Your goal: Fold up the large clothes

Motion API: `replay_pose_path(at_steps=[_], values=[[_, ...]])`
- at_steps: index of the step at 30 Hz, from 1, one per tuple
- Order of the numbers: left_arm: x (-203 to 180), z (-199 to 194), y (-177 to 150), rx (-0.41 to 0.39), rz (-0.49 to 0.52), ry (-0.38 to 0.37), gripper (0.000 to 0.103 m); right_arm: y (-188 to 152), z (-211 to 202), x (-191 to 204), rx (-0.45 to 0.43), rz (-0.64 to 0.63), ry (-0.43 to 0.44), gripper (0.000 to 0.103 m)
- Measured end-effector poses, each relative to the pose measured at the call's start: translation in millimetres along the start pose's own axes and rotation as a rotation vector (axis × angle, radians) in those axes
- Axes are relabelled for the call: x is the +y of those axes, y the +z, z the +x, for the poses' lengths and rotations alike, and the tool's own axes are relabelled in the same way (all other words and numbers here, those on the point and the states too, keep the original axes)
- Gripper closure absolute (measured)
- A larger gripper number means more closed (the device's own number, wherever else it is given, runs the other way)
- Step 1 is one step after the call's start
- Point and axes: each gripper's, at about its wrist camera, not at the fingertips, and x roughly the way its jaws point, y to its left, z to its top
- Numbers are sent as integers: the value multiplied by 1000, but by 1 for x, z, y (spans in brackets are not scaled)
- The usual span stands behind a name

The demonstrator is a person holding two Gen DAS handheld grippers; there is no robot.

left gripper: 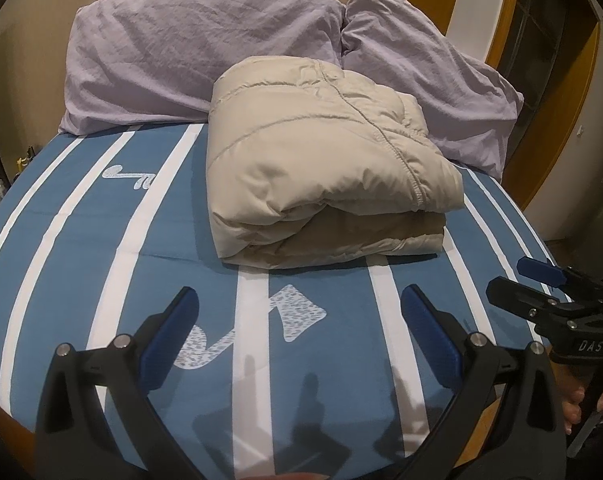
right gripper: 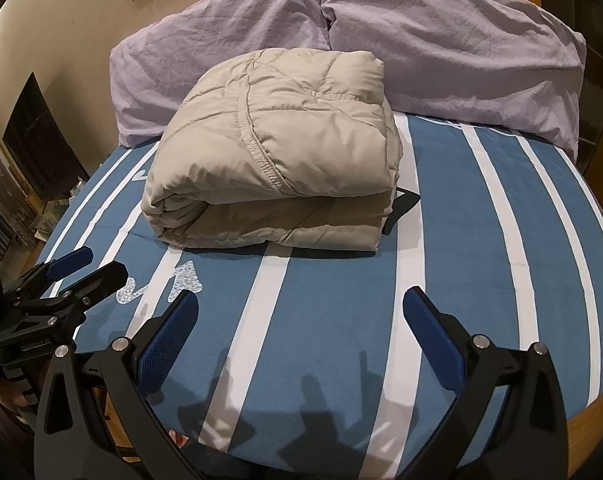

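Puffer jacket (left gripper: 325,168), beige and quilted, lies folded into a thick bundle on the striped blue-and-white bed sheet (left gripper: 101,248), at about twelve o'clock from both grippers and well apart from them. By the look of it the folding is done, which would explain why nothing holds it. Behind it, at eleven and one o'clock, two lilac pillows (left gripper: 189,52) lean against the wall, and the bundle's far edge sits just beside them, likely pushed up there to keep the near sheet free. Left gripper (left gripper: 299,320) hovers over the sheet with its jaws spread wide and nothing between them. Right gripper (right gripper: 301,320), at its three o'clock, is likewise apart and empty.
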Motion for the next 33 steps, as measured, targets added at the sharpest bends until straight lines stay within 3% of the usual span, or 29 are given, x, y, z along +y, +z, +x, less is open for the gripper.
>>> replay_pose_path(at_steps=[33], values=[[-2, -2, 3, 1, 4, -1, 2, -2, -1, 2, 0, -1, 5, 1]])
